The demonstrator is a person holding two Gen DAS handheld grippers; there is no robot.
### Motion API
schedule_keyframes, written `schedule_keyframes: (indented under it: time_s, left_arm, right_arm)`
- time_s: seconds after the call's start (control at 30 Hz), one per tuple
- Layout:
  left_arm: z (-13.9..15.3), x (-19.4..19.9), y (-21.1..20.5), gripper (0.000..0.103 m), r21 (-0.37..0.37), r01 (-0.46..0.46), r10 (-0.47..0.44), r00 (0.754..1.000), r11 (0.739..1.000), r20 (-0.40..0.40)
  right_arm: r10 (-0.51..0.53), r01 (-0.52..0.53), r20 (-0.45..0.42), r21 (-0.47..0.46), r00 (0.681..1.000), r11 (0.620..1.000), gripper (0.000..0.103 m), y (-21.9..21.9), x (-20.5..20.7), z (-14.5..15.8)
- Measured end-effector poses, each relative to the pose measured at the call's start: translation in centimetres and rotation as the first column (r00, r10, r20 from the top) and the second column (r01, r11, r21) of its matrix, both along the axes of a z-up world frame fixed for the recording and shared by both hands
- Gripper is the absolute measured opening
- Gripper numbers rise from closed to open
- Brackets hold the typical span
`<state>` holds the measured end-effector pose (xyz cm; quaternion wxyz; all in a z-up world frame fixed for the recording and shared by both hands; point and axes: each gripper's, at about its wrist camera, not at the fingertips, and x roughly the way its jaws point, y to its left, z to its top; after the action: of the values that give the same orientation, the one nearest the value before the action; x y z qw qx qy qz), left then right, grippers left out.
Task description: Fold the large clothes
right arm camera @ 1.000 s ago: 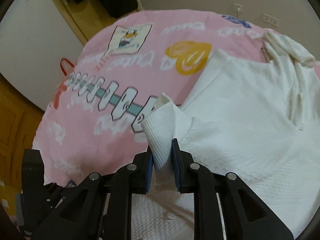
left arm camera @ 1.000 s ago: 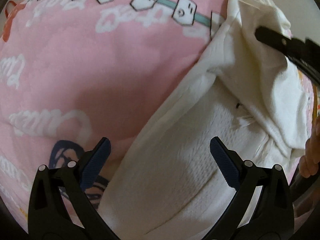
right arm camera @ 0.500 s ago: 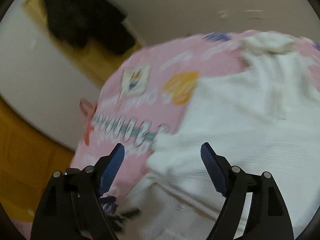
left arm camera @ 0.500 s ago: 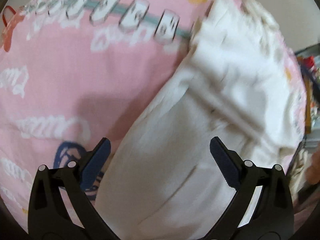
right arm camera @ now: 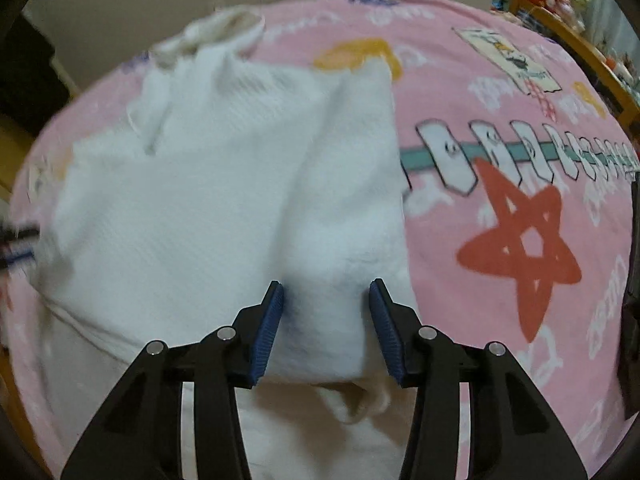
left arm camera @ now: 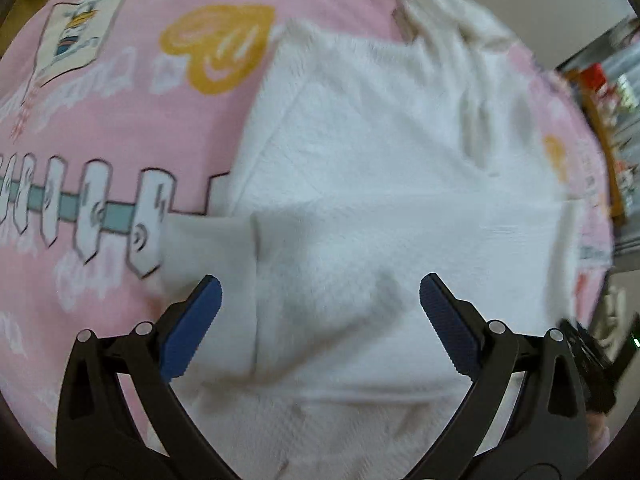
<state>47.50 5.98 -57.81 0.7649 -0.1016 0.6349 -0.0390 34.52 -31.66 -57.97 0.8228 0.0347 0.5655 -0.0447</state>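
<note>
Right wrist: closing right claw [right arm camera: 326,322] and wide-apart left claw [left arm camera: 320,316] over white garment [right arm camera: 208,184].

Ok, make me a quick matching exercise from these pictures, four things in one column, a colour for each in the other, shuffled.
Column one:
1. garment
2. bedspread
3. star print
4. left gripper pads

Column two:
a. red
b. blue
c. white
d. pink

Pairs: 1-c, 2-d, 3-a, 4-b
</note>
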Motion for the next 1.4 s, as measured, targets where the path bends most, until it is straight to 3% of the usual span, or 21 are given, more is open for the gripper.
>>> schedule_keyframes:
  time_s: [0.1,0.23,0.27,0.37,0.57,0.67,0.73,0.83,0.93,1.0,1.07,1.13,1.2,1.27,1.4]
  left_arm:
    - [-2.4,0.7,-0.7,0.097,0.068,0.015,-0.012,0.999,0.998,-0.05]
    - [-4.4,0.2,-1.7,0.097,0.221,0.113,-0.106,0.994,0.969,-0.041]
    - [-4.7,0.2,-1.7,0.098,0.23,0.124,-0.117,0.992,0.965,-0.041]
    - [-4.7,0.5,-0.9,0.098,0.202,0.107,-0.102,0.994,0.974,-0.038]
    - [-3.7,-0.2,0.2,0.097,0.183,0.173,-0.172,0.985,0.968,-0.025]
    - [-1.2,-0.4,0.9,0.093,0.161,0.176,-0.182,0.983,0.971,0.021]
    - [1.4,-0.7,0.7,0.093,0.081,0.187,-0.193,0.978,0.979,0.075]
    - [3.7,0.0,-0.9,0.093,0.065,0.247,-0.253,0.96,0.967,0.123]
    - [3.6,1.2,-1.8,0.093,0.042,0.243,-0.247,0.963,0.969,0.109]
    - [2.8,1.1,-2.2,0.093,0.025,0.236,-0.237,0.968,0.971,0.084]
    - [1.7,1.2,-2.5,0.093,0.02,0.226,-0.227,0.971,0.974,0.068]
    - [1.8,1.4,-3.0,0.092,0.001,0.219,-0.219,0.974,0.976,0.065]
    - [2.8,1.5,-4.0,0.092,-0.003,0.223,-0.222,0.969,0.975,0.11]
    - [4.4,2.2,-5.4,0.092,0.009,0.246,-0.244,0.955,0.969,0.165]
    - [6.9,4.9,-8.0,0.092,0.059,0.286,-0.292,0.924,0.956,0.248]
  right_arm:
    - [0.023,-0.026,-0.028,-0.099,0.999,0.995,0.046,0.8,-0.3,-2.3]
    - [-0.007,0.005,-0.019,-0.125,1.0,0.992,0.054,0.1,-1.0,-4.2]
    - [-0.012,0.01,-0.01,-0.124,1.0,0.992,0.054,0.0,-1.2,-4.2]
    - [-0.012,0.011,-0.008,-0.15,1.0,0.989,0.052,0.5,-1.7,-3.2]
    - [-0.101,0.103,0.026,-0.104,0.995,0.989,0.028,1.9,-2.4,1.8]
    - [-0.139,0.141,0.02,-0.116,0.99,0.983,0.02,3.8,-0.1,3.5]
    - [-0.163,0.164,0.02,-0.137,0.986,0.977,0.018,4.4,2.2,3.9]
    - [-0.203,0.196,0.003,-0.269,0.979,0.943,0.018,4.5,6.3,3.3]
    - [-0.249,0.198,-0.129,-0.317,0.96,0.927,0.018,3.1,8.6,0.5]
    - [-0.262,0.17,-0.273,-0.318,0.926,0.933,0.018,1.7,9.2,-2.3]
    - [-0.217,0.11,-0.319,-0.321,0.922,0.94,0.016,1.7,8.9,-3.3]
    - [-0.195,0.108,-0.287,-0.293,0.938,0.95,0.017,2.3,8.5,-1.8]
    - [-0.12,0.075,-0.207,-0.211,0.971,0.975,0.017,3.4,8.3,1.2]
    - [-0.041,0.014,-0.124,-0.211,0.991,0.977,0.019,4.5,8.8,3.8]
    - [0.046,-0.034,0.071,-0.158,0.996,0.987,0.044,5.8,13.2,7.7]
